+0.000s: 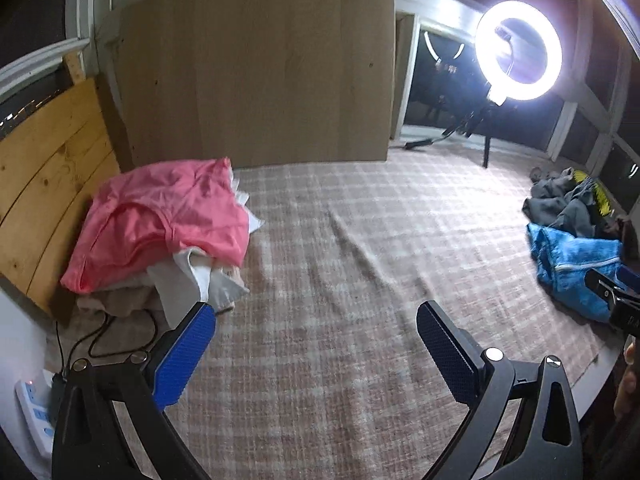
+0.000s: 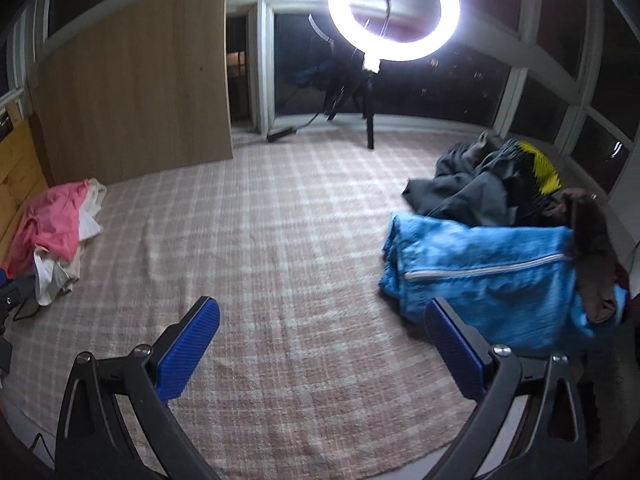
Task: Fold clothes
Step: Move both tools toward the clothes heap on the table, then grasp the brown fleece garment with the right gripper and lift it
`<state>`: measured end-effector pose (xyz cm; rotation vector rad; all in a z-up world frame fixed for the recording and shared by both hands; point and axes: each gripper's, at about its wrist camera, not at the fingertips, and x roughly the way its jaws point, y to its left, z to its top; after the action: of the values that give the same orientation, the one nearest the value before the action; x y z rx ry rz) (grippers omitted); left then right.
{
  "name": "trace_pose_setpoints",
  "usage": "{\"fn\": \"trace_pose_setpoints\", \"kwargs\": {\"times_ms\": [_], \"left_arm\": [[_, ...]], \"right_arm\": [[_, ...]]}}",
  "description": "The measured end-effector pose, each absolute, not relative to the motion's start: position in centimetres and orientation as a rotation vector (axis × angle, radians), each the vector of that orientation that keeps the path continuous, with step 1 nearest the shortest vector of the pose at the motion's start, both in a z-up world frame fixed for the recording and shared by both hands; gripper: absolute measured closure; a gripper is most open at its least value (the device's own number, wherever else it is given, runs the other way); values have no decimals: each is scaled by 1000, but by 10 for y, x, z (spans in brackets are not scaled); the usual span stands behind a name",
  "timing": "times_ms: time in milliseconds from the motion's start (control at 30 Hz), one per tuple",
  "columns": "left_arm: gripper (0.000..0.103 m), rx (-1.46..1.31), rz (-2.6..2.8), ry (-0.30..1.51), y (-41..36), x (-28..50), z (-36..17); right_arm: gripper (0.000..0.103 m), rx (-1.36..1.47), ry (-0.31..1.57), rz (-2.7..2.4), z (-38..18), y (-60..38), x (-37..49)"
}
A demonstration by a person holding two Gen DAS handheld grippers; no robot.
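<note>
Both grippers, left (image 1: 316, 320) and right (image 2: 322, 316), are hanging wide open, holding nothing. Pink stack (image 1: 160, 220) is sitting left; blue jacket (image 2: 492, 280), maybe loose, right. Its zipper could be snagging.

Folded stack (image 1: 160, 228) left, unfolded heap (image 2: 500, 248) right

Both wrist cameras sit low over the near edge of the checked blanket (image 1: 320, 280), facing its far edge. The left view sits close to the pink pile (image 1: 160, 220) at the left edge; the right nearer the blue garment (image 2: 492, 280). Both share the ring light (image 2: 394, 10).
</note>
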<state>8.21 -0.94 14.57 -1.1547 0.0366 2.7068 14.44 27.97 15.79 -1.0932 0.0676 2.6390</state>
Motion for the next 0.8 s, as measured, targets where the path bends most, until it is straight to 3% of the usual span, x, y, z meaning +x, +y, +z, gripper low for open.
{"fn": "trace_pose_setpoints", "kwargs": {"times_ms": [433, 800], "left_arm": [[2, -1008, 2592, -45, 27, 74, 176], [2, -963, 2541, 46, 114, 70, 192]], "right_arm": [[0, -943, 178, 2588, 190, 333, 197], [0, -863, 300, 2462, 194, 452, 250]]}}
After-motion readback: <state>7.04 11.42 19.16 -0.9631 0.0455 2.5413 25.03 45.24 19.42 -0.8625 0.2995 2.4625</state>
